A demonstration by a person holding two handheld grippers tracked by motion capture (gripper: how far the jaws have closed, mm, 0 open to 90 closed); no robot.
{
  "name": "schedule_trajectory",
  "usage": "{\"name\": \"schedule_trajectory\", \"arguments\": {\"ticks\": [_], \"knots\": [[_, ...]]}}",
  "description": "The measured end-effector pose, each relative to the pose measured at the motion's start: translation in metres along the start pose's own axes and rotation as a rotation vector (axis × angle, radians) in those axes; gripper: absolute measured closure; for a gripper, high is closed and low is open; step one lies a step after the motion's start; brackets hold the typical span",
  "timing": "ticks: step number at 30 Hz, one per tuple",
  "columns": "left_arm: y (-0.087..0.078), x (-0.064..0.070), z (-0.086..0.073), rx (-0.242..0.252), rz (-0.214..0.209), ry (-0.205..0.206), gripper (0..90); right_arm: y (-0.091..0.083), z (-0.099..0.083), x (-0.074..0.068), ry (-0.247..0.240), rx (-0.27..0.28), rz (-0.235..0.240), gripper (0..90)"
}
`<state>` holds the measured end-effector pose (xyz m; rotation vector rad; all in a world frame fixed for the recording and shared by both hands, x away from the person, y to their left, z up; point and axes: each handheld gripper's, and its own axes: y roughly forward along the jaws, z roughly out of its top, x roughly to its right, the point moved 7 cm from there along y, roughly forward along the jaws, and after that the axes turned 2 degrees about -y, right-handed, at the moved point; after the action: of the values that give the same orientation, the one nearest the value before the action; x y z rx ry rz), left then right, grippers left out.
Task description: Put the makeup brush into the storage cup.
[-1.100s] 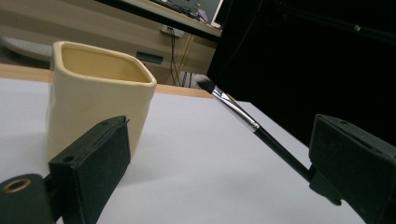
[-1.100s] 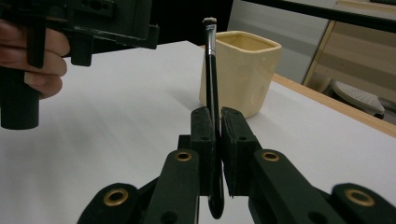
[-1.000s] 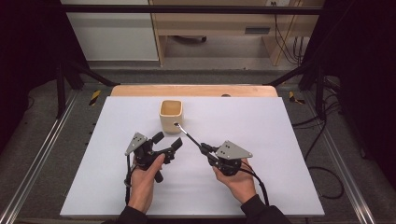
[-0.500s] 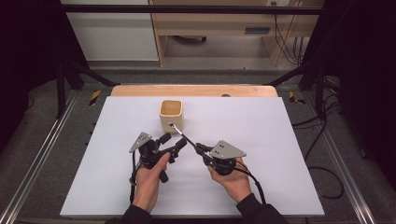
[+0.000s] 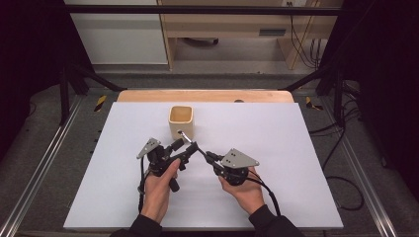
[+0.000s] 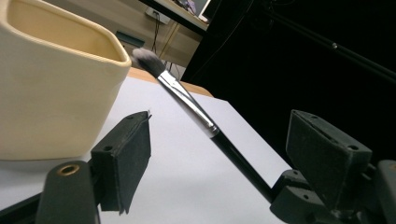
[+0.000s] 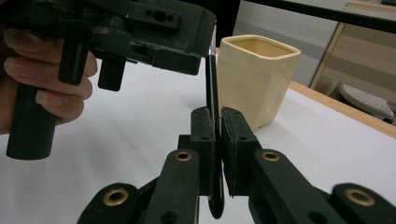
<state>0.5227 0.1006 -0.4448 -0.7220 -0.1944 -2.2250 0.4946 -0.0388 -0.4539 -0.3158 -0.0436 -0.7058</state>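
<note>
Two grippers | right gripper (image 7: 214, 140) clamps makeup brush (image 6: 187, 100) low on handle | left gripper (image 6: 233, 154) gapes around it | bristles by cup (image 5: 181, 121) rim | light, stiff, slick: grip mid-handle

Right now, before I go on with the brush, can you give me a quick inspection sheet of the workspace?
Surface: white table top, wooden edge at the far side.
Job's things: makeup brush, black handle, grey bristles up by the rim of the cream square cup; cup upright on the table.
Clutter: nothing seen on the white top.
Grippers: right claw shut on the brush handle; left claw open, one jaw on either side of the brush.
Cables: a black cable trails from the right claw toward the person.
Surroundings: dark frame, wooden furniture and loose cables on the floor beyond.
</note>
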Motion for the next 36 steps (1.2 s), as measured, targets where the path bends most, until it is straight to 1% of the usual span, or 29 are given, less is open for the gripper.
{"name": "schedule_trajectory", "arguments": {"ticks": [4,6,8,9,13,16,20,25,27,33,36], "knots": [[0.0005,0.003,0.0004,-0.003,-0.014,-0.029,24.2,-0.0003,0.001,-0.0009,-0.002,0.006,0.0,84.1],[0.0004,0.0036,0.0011,0.002,-0.03,-0.048,25.4,-0.0001,0.0015,-0.0007,-0.002,0.008,0.001,84.1],[0.0008,0.0031,0.0015,0.005,-0.026,-0.054,27.4,0.0003,0.0021,-0.001,-0.001,0.009,0.004,84.1],[0.001,0.0035,0.0016,0.006,-0.034,-0.059,28.5,0.0004,0.0021,-0.0015,0.001,0.007,0.009,84.0],[0.0016,0.0051,0.0007,0.002,-0.043,-0.074,32.8,0.0012,0.002,-0.0026,0.003,0.008,0.011,84.1],[0.0016,0.0057,0.0011,0.007,-0.04,-0.083,36.8,0.0016,0.0026,-0.0025,0.007,0.014,0.012,84.1],[-0.0003,0.0063,0.002,0.011,-0.026,-0.085,42.8,0.0012,0.0034,-0.0026,0.014,0.016,0.014,84.0],[-0.0011,0.005,0.0029,0.019,-0.019,-0.118,49.5,0.0008,0.0039,-0.0024,0.018,0.016,0.017,84.1],[-0.0011,0.0038,0.003,0.022,-0.006,-0.123,52.4,0.0006,0.0041,-0.0025,0.024,0.016,0.018,84.1],[-0.0002,0.002,0.0016,0.017,-0.009,-0.141,56.0,0.0007,0.0049,-0.0033,0.028,0.019,0.025,84.1],[-0.0023,-0.0005,0.0024,0.039,-0.007,-0.155,61.9,0.001,0.0055,-0.0028,0.036,0.024,0.029,84.1]]}}
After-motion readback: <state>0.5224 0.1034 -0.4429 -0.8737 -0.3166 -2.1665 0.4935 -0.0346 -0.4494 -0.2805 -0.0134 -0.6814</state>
